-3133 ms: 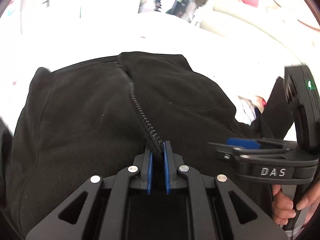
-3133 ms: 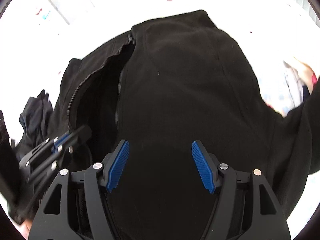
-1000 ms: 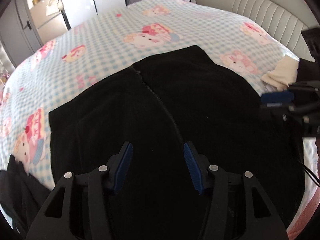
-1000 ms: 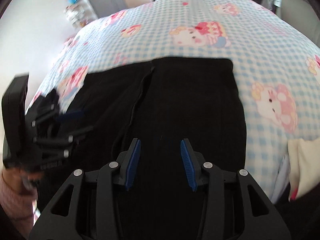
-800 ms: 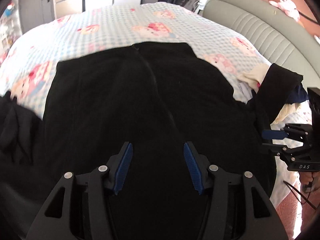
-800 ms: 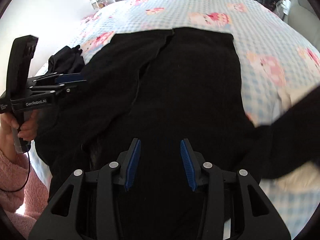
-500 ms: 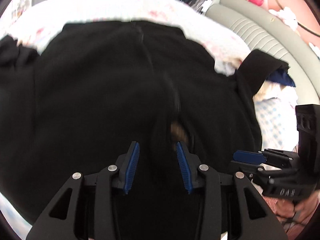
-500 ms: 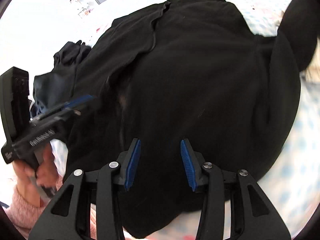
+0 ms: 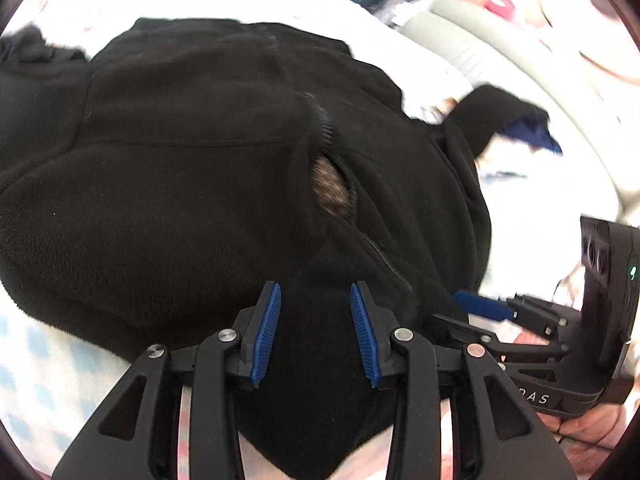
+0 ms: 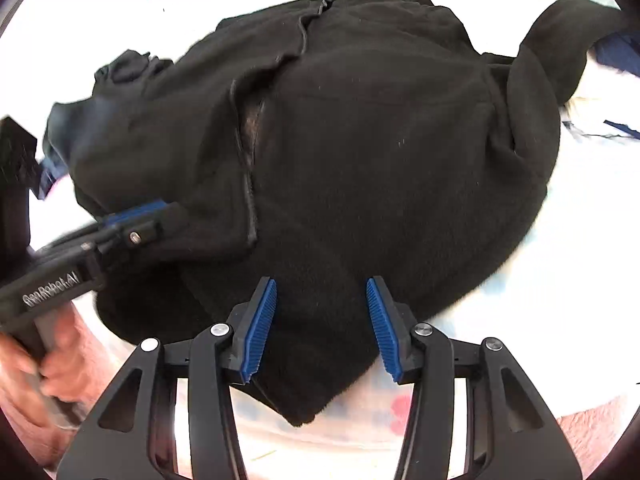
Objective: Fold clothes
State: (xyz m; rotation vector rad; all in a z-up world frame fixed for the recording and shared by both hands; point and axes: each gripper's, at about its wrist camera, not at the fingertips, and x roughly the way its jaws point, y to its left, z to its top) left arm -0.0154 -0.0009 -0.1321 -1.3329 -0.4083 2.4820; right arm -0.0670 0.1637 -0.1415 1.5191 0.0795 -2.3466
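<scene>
A black fleece jacket point(image 9: 192, 168) is spread front-up on the bed point(image 10: 568, 280), its zip point(image 9: 326, 136) partly undone so that a brown lining shows, and one sleeve point(image 10: 560, 40) is thrown out toward the far side. The left gripper point(image 9: 316, 334) is poised over the near edge by the zip; its jaws have just been closing, yet the blue pads are seen apart, with fleece lying between them and not pinched. The right gripper point(image 10: 322, 330) is held over the near corner of the garment; its jaws have just been opening, and nothing is clamped. The fabric is judged soft, thick and limp, light enough to lift but prone to sag and bunch. A firm hold is best taken on the doubled near edge at each side, well clear of the zip.
</scene>
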